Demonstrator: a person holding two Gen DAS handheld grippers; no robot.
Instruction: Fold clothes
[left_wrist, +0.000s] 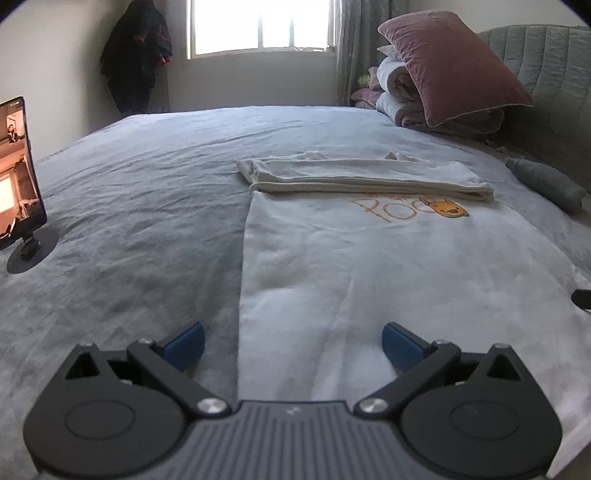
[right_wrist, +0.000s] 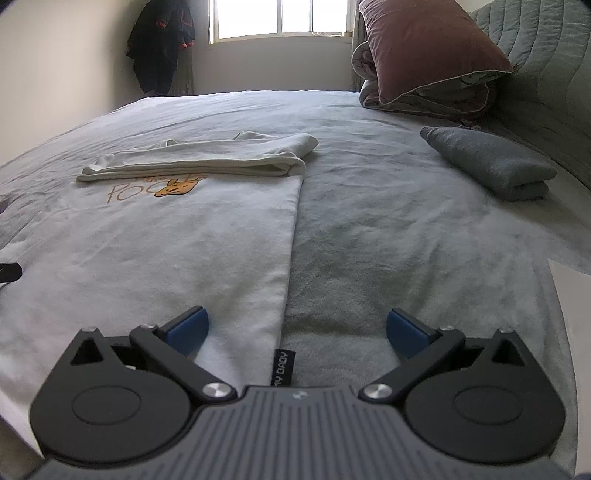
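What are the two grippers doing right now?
Left gripper: open, holding nothing, over the white printed T-shirt.
Right gripper: open, holding nothing.

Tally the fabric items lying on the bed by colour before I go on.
White: 1, the printed shirt, its top part folded over
Grey: 1, the folded grey cloth
Dusty pink: 1, the pillow leaning on the bedding
Mixed grey and white: 1, the rolled bedding pile
Total: 4
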